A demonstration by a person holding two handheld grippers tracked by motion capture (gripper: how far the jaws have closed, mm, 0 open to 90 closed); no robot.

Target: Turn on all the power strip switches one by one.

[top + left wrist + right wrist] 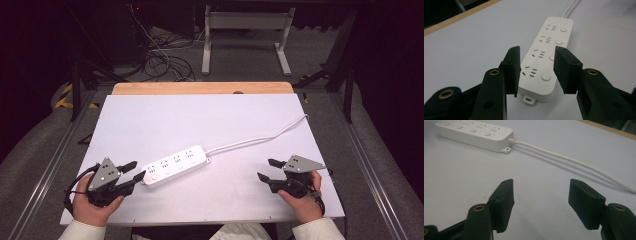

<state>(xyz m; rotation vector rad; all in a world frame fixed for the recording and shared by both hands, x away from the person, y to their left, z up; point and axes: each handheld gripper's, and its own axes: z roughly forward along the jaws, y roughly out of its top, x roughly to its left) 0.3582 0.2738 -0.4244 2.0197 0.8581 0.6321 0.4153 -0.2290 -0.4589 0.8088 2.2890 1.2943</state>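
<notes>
High view showed the left hand-held gripper (139, 170), jaws open, approaching the power strip (175, 165) at lower centre; closing on its end likely came next.

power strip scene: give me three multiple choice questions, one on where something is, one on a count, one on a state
1. Where does the power strip lie on the table?
A. at the far edge by the wooden strip
B. near the left gripper, just ahead of its jaws
C. between the right gripper's jaws

2. How many round buttons does the power strip have?
A. two
B. four
C. six

3. How do the right gripper's jaws stand?
A. open, holding nothing
B. shut on the cord
C. shut on the power strip

Answers: 1 B, the left gripper view has the strip's end right past the jaws. 2 B, one button sits beside each of the four sockets. 3 A, bare table shows between the spread jaws, with the cord lying farther off.
</notes>
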